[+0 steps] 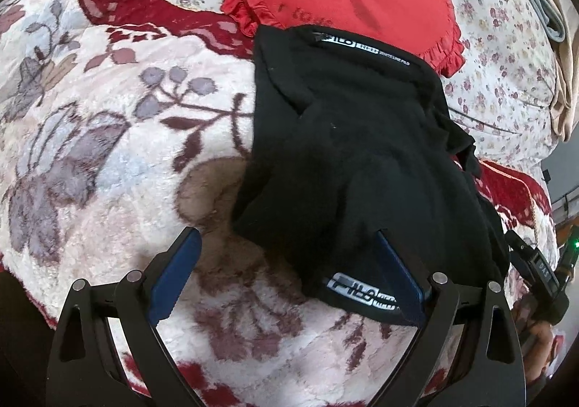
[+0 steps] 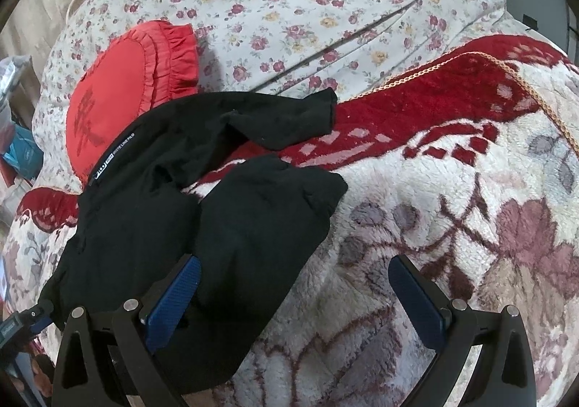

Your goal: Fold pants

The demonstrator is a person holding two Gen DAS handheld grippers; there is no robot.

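Loosely bunched black knit pants [image 2: 217, 211] on plush floral blanket [image 2: 452, 226], w/ ruffled red cushion [image 2: 119, 88].

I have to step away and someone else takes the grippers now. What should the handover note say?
Left hand-held gripper: open, holding nothing, at the near edge of the black pants.
Right hand-held gripper: open, empty, over a pant leg.
Pants lie crumpled on the floral blanket, the far end over the red cushion, legs apart.
Done: no neat fold.
Left: flatten, align legs, fold.
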